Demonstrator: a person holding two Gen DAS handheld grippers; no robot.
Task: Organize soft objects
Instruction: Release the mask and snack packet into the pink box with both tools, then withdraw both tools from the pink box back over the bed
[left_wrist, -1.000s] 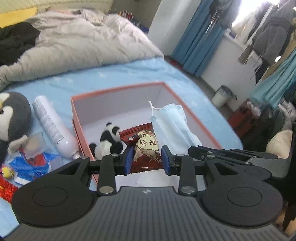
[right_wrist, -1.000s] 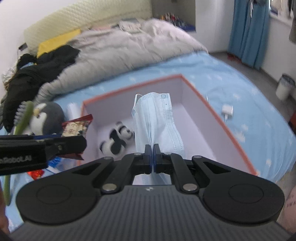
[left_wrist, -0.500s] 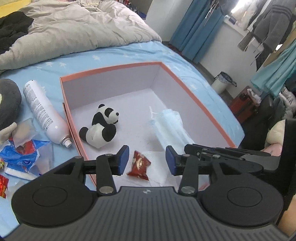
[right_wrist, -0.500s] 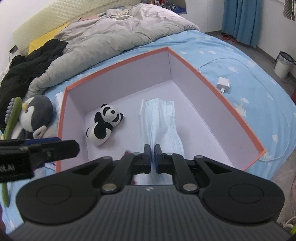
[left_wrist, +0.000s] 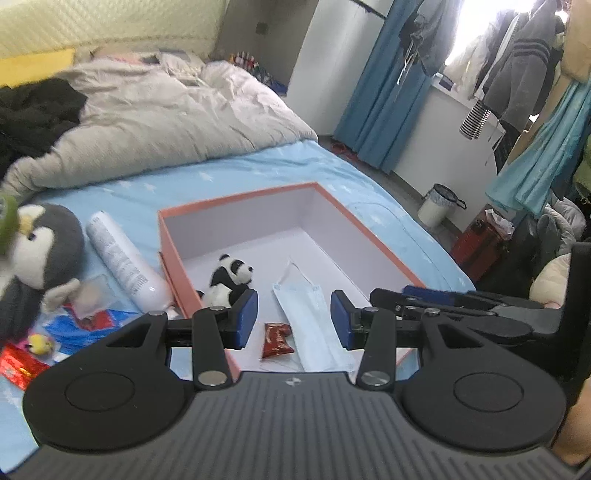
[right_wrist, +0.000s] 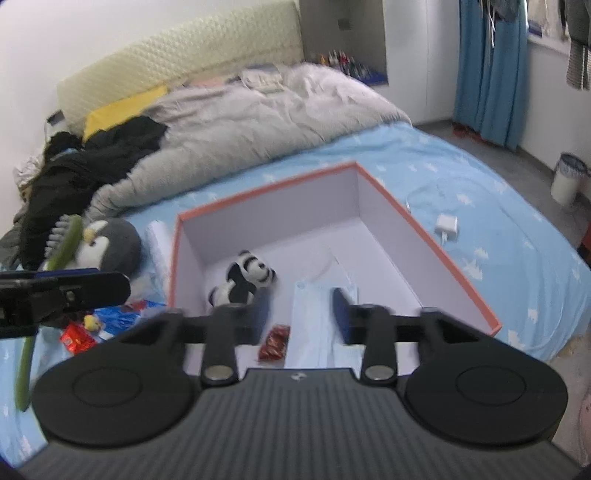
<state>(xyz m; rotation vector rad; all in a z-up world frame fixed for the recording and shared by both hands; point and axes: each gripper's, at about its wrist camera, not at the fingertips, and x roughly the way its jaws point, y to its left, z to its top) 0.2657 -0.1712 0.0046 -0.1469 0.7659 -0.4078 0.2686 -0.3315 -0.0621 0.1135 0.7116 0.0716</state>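
Bed (left_wrist: 258, 173) fills both views. Orange-rimmed box (left_wrist: 347, 214) sits mid-frame on the blue sheet. Inside, lower centre: face mask (left_wrist: 314, 325) lying flat, panda plush (left_wrist: 229, 280) to its left, red snack packet (left_wrist: 275, 339) between them near the front wall. Penguin plush (left_wrist: 40, 251) and white bottle (left_wrist: 122, 262) lie left of the box. Left gripper (left_wrist: 293, 317) and right gripper (right_wrist: 301, 314): both jaws wide apart, holding nothing, above the box's near end.

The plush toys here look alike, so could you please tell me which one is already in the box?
The small panda: black and white, it lies inside the orange-rimmed box. The larger grey penguin sits outside on the blue sheet.
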